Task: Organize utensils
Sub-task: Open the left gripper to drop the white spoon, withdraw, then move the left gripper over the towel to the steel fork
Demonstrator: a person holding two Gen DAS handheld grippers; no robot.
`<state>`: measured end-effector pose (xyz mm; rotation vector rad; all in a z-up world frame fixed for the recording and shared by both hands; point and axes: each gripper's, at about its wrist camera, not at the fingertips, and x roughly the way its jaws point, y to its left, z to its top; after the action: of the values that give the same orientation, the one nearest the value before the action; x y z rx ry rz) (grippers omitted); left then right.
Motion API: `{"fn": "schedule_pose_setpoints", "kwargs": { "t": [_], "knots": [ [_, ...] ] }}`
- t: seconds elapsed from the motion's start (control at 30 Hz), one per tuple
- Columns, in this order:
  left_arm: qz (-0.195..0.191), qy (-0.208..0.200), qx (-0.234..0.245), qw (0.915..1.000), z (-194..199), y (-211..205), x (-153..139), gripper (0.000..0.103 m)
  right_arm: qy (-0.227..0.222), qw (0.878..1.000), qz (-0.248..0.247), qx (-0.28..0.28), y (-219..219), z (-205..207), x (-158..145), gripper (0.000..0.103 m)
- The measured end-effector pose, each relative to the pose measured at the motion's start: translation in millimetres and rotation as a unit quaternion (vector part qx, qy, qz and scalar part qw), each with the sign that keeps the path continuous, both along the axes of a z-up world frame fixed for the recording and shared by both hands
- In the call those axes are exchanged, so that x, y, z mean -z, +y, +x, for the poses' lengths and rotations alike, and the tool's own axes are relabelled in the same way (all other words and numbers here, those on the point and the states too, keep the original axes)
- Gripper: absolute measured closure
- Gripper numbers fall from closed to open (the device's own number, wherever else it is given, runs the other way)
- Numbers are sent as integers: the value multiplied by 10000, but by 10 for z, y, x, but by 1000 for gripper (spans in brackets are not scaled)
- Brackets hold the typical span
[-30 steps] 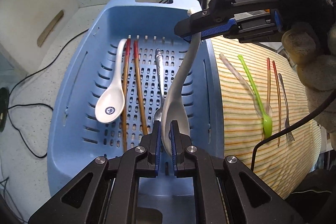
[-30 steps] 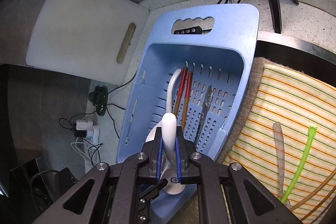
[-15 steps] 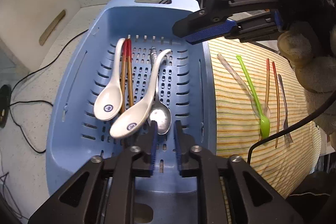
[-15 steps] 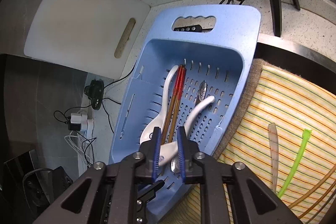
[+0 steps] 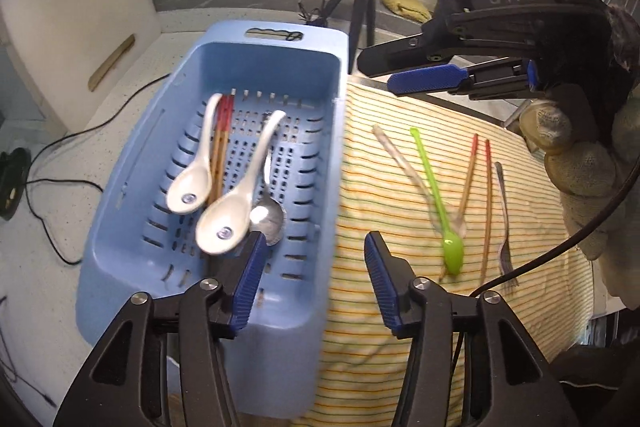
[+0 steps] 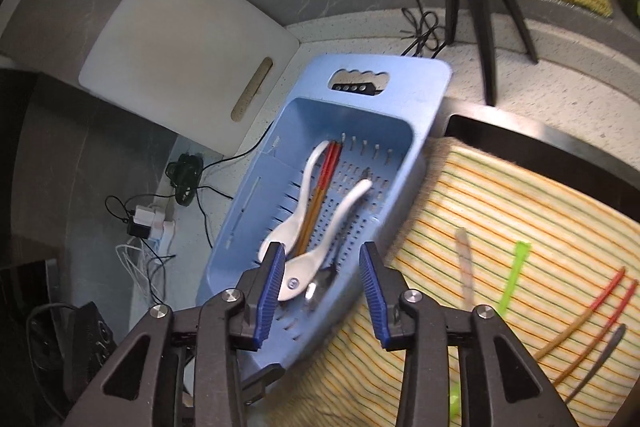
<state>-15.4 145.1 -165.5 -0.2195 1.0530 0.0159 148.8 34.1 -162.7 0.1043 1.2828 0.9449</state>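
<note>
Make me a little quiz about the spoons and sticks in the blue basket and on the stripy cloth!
1. How many white spoons lie in the basket?
2. True or false: the green spoon lies in the basket.
3. Which lies furthest right on the cloth in the left wrist view: A) fork, B) green spoon, C) clear spoon?

Key:
1. Two; the second lies beside a metal spoon.
2. False; it lies on the cloth.
3. A.
</note>
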Motion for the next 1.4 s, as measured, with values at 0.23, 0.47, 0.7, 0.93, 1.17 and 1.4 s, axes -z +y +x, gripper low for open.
{"fn": "schedule_pose_setpoints", "kwargs": {
  "t": [0.23, 0.47, 0.7, 0.93, 1.17, 1.4],
  "knots": [
    [-145, 146, 137, 9997, -108, -429, 130, 44, -656, 9977, -49, 191, -779, -110, -102, 58],
    [-340, 171, 99, 9992, -158, -730, 218, 44, -1056, 9899, 20, 941, -1729, -197, -70, 44],
    [-193, 109, 233, 9995, -157, -949, 160, 44, -857, 9817, 17, 1700, -2454, -291, 56, 38],
    [-244, 102, 515, 9983, -95, -1171, 192, 44, -711, 9786, -349, 1901, -2741, -467, 210, 38],
    [-296, 78, 845, 9960, -23, -1337, 179, 44, -388, 9744, -181, 2207, -2928, -590, 279, 38],
    [-258, 93, 1120, 9933, 88, -1362, 192, 44, -336, 9709, -161, 2367, -2921, -670, 301, 38]
  ]
}}
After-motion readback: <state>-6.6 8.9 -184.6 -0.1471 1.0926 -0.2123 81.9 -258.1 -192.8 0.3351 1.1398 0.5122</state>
